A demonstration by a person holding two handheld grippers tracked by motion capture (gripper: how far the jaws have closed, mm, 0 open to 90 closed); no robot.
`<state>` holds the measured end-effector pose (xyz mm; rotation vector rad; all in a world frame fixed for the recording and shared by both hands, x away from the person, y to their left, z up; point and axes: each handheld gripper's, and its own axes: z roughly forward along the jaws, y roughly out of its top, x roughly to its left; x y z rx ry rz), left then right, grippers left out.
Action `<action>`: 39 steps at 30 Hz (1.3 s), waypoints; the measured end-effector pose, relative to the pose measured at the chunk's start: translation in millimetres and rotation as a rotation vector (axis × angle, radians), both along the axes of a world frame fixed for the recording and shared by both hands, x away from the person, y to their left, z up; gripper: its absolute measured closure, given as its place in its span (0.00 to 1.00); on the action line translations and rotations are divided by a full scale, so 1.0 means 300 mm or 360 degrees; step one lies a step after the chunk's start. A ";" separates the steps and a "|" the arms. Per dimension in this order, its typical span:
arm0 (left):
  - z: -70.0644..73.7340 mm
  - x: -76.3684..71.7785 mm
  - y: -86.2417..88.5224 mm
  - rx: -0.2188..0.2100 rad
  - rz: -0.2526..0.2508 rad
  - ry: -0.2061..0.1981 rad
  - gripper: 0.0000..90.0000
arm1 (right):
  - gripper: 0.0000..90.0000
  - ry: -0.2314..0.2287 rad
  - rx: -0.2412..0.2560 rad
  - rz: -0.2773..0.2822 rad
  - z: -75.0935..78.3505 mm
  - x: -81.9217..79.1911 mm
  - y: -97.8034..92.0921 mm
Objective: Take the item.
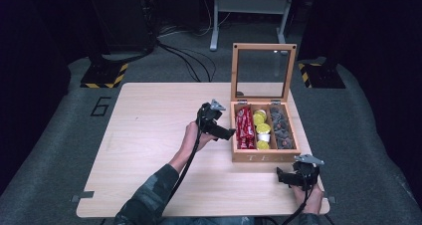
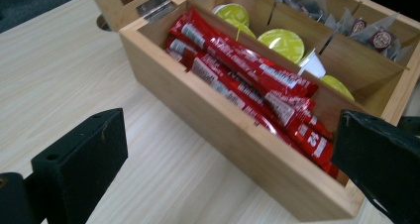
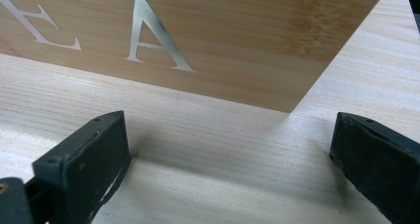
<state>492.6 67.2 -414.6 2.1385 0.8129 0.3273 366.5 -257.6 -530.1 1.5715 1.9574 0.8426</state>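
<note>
Left gripper view: wide left claw (image 2: 223,159) faces red sachets (image 2: 247,80); right claw (image 3: 228,159) wide.

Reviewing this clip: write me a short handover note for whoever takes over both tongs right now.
Left tongs: open, empty, beside the wooden tea box, aimed at its left compartment.
Right tongs: open, empty, low over the table near the box's front right corner.
Box: lid up; red sachets in the left compartment, yellow-lidded capsules in the middle one, tea bags in the right one.
Done: box opened.
Left: nothing is gripped yet; probably picking a red sachet.
</note>
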 end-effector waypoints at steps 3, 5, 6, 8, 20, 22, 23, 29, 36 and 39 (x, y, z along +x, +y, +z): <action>0.000 0.006 -0.031 0.0013 -0.0020 0.0004 0.01 | 0.01 -0.0001 -0.0001 0.0003 0.000 0.000 0.000; -0.002 0.012 -0.051 0.0019 -0.0028 0.0008 0.01 | 0.01 0.0001 -0.0016 0.0017 0.000 -0.001 -0.003; -0.003 0.016 -0.060 0.0029 -0.0031 0.0001 0.01 | 0.01 0.0000 -0.0005 0.0007 0.000 -0.001 0.000; -0.007 0.024 -0.079 0.0028 -0.0029 0.0015 0.01 | 0.01 0.0000 -0.0016 0.0013 0.000 -0.001 -0.002; -0.045 0.058 -0.179 0.0048 -0.0086 0.0038 0.23 | 0.02 -0.0009 -0.0018 0.0004 0.001 -0.002 0.001; -0.051 0.067 -0.192 0.0045 -0.0074 0.0049 0.28 | 0.02 -0.0011 -0.0017 0.0005 0.001 -0.003 0.001; -0.052 0.069 -0.195 0.0040 -0.0073 0.0056 0.31 | 0.02 -0.0011 -0.0018 0.0004 0.001 -0.002 0.001; -0.067 0.090 -0.213 0.0051 -0.0044 0.0073 0.47 | 0.04 -0.0020 -0.0018 0.0009 0.001 -0.004 0.002; -0.093 0.105 -0.223 0.0072 -0.0005 0.0104 0.64 | 0.04 -0.0018 -0.0009 -0.0001 0.002 -0.005 0.004; -0.099 0.105 -0.226 0.0084 0.0006 0.0103 0.71 | 0.04 -0.0022 -0.0012 0.0005 0.001 -0.004 0.003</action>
